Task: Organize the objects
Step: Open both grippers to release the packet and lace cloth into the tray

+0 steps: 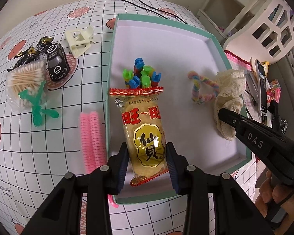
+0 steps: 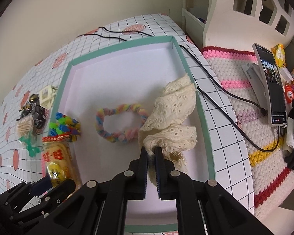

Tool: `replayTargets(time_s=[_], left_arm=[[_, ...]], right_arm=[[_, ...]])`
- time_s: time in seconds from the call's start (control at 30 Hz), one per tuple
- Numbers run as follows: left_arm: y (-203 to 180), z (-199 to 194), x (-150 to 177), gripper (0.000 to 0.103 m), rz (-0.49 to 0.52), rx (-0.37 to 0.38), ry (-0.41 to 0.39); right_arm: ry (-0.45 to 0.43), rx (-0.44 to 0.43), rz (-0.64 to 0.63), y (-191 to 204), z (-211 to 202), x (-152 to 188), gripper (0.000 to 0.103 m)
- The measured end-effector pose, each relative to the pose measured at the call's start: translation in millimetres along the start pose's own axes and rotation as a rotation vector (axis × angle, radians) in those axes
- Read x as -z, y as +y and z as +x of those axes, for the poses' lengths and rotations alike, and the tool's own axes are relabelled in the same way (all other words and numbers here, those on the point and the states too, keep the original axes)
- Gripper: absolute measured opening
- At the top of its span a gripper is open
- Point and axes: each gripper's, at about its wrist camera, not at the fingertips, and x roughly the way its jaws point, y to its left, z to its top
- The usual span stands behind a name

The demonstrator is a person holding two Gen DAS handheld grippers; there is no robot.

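L gripper [image 1: 147, 162]: jaws clamped on the lower half of a rice cracker packet [image 1: 144, 129], which hangs over the near L corner of the box [image 1: 217, 45]. Packet top reaches fwd of the jaws, touching the pile of coloured clips [image 1: 142, 75] ahead.

R gripper [image 2: 151, 157]: jaws nearly shut, pinching a bunch of the cream lace scrunchie [image 2: 172, 113]; rest of the fabric billows up and fwd of the tips, over the box floor close to its R wall. Pastel twisted ring [image 2: 118, 122] lies just L and fwd of those jaws, apart from them.

Step in hand, as I read it: both items being set into the box.
- Packet: lower till it lies flat on the box floor before letting go; keep it clear of the rim, else it tips out onto the counter [image 1: 58, 137]. Don't shove the clips.
- Scrunchie: soft, may snag on the pads. Open wide, lift straight off.

Pose: both grippers point steeply down, L one at the near L of the box, R one at its R side; a hand [image 1: 272, 193] shows low on the R gripper handle.

Pink rollers [image 1: 92, 139] just L of L jaws, outside the box. Toy car [image 1: 56, 62], cotton swabs [image 1: 25, 80], green figure [image 1: 39, 105], cream clip [image 1: 80, 39] further L/fwd on the counter, not yet boxed.
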Motion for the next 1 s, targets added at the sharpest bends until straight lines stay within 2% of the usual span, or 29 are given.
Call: replayTargets(time_s=[0.07, 0.13, 0.17, 0.23, 0.33, 0.4, 0.53, 0.6, 0.7, 0.83, 1.0], left_arm=[[-1, -3, -1, 0.039, 0.001, -0.003, -0.010], [-1, -7, -2, 0.040, 0.002, -0.004, -0.024], [0, -9, -3, 0.042, 0.001, -0.002, -0.028], [1, -14, -4, 0.047, -0.012, 0.007, -0.043], [5, -24, -5, 0.048, -0.029, 0.026, -0.071], [6, -28, -6, 0.048, -0.038, 0.023, -0.093], [13, -40, -9, 0.048, -0.068, -0.012, -0.153], [18, -43, -10, 0.049, -0.085, -0.025, -0.169], [28, -47, -10, 0.055, -0.132, -0.043, -0.187], [38, -45, -12, 0.058, -0.178, -0.092, -0.181], [47, -41, -11, 0.061, -0.204, -0.134, -0.162]], right_arm=[[-0.011, -0.003, 0.003, 1, -3, 0, 0.009], [-0.020, -0.002, -0.003, 4, -5, 0, 0.019], [-0.027, 0.002, -0.009, 6, -6, 0, 0.020], [-0.045, 0.012, -0.025, 9, -9, 0, 0.021], [-0.068, 0.022, -0.051, 15, -13, -1, 0.022], [-0.079, 0.023, -0.067, 19, -15, -1, 0.030], [-0.096, 0.020, -0.081, 21, -17, 0, 0.041], [-0.100, 0.013, -0.082, 22, -17, 0, 0.051], [-0.103, 0.016, -0.085, 22, -17, 1, 0.060], [-0.112, 0.017, -0.096, 23, -17, 1, 0.069], [-0.128, 0.026, -0.122, 27, -16, 1, 0.072]])
